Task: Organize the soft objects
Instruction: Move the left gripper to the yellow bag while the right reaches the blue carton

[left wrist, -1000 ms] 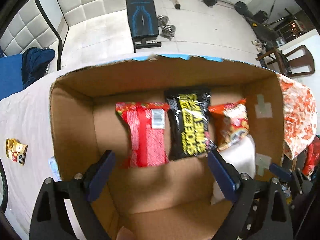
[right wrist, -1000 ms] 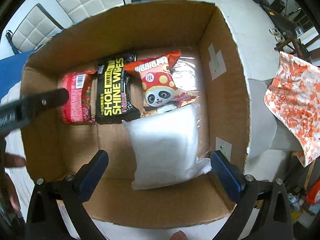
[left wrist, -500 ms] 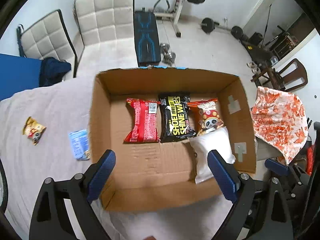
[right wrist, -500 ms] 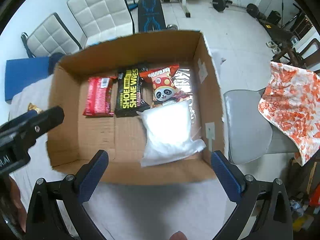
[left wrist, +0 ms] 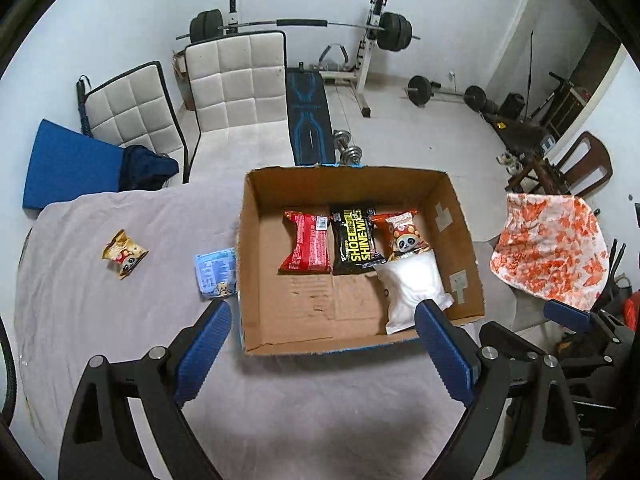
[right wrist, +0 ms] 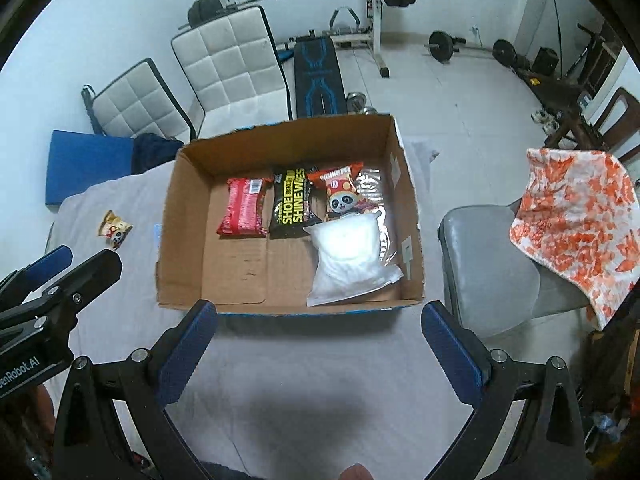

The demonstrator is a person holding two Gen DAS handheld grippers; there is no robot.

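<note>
Left wrist view.
- Left gripper (left wrist: 322, 344): jaws spread wide, nothing between them; poised above the near edge of the cardboard box (left wrist: 460, 216), clear of its contents.
- Cardboard box: open-topped, resting on the grey cloth-covered table (left wrist: 100, 320).
- Inside box, along far wall, side by side: red packet (left wrist: 306, 247), black "Shoe Shine Wipes" packet (left wrist: 356, 242), panda snack packet (left wrist: 404, 236); apparently lined up in a row to save floor space.
- White soft pouch (left wrist: 412, 292): inside box, at right wall, nearer than the panda packet and overlapping its lower edge.
- Blue packet (left wrist: 214, 274): outside box, just beside left wall, flat on table; judged not yet sorted.
- Gold panda packet (left wrist: 124, 258): outside box, well to the left; likewise awaiting collection.

Right wrist view.
- Right gripper (right wrist: 320, 338): jaws parted wide, empty; positioned over near rim of the same box (right wrist: 404, 184).
- Same row of three packets against far wall; white pouch (right wrist: 348, 260) in near right corner atop a clear plastic sheet (right wrist: 372, 184).
- Gold panda packet (right wrist: 114, 232): left of box, on table.
- Left gripper visible at left edge, beside box.
</note>
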